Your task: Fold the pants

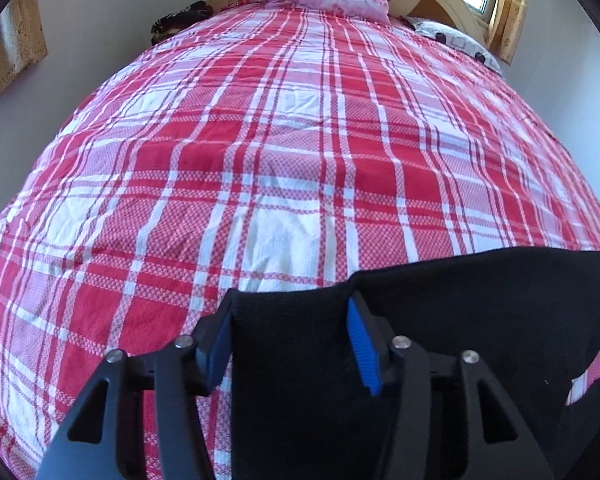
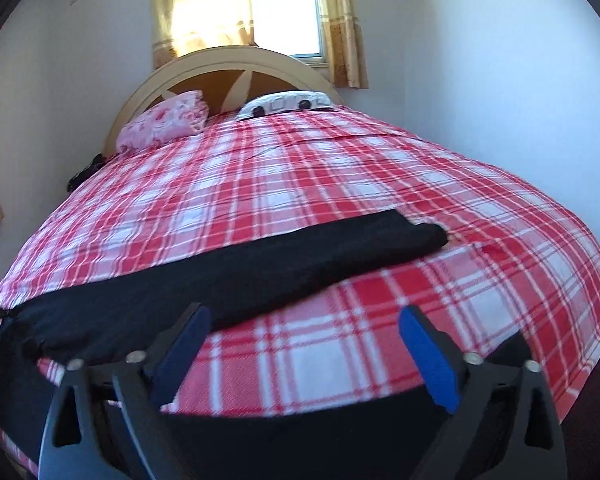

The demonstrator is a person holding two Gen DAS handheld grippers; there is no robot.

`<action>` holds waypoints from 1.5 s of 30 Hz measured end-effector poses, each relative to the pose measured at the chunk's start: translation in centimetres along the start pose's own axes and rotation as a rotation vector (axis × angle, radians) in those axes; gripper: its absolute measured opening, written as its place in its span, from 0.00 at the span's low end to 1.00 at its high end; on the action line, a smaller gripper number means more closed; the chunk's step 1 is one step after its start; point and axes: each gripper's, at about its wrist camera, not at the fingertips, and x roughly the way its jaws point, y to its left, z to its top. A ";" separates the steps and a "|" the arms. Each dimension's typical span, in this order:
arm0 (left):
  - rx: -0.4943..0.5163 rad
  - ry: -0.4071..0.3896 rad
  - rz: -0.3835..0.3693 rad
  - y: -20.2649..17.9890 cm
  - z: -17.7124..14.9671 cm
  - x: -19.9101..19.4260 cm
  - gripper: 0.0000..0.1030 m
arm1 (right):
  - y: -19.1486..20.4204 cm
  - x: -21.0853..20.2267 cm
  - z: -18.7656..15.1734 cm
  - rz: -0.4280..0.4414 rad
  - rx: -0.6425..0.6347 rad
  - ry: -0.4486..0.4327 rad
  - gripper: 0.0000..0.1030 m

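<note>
Black knit pants (image 2: 228, 276), stretched long across the near part of the bed with the red-and-white plaid cover (image 2: 340, 184), one end reaching toward the right side of the bed, the other running off to the left near the bed's edge. In the left wrist view, same black fabric (image 1: 460, 300) bunched up right at the camera, draped across the near edge of the plaid.

Left gripper (image 1: 292, 344): jaws set partway apart with a strip of the black fabric sitting between the blue pads (image 1: 362, 344). Fabric fills the gap, but can't tell whether the pads are actually pinching it or just straddling it.

Right gripper (image 2: 304, 352): jaws spread wide, nothing between them, just plaid showing through the gap. Hanging over the bed's near edge, just on the near side of the pants, left finger close to the fabric's edge.

Further back: pink floral pillow (image 2: 160, 124) and a white pillow with dark spots (image 2: 288, 102) against the arched cream headboard (image 2: 236, 60), plus a bright window with yellow curtains (image 2: 284, 4) behind it.
</note>
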 end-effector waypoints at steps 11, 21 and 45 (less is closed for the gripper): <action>0.020 -0.037 -0.004 -0.3 0.0 0.8 0.46 | -10.6 8.5 6.4 -0.072 0.195 0.132 0.58; 0.044 -0.055 0.017 -0.7 -0.1 1.0 0.47 | -12.5 18.1 11.3 -0.057 0.186 0.249 0.58; 0.043 -0.206 -0.122 -0.4 -0.3 -3.3 0.19 | -11.4 16.0 13.1 0.038 0.101 0.227 0.05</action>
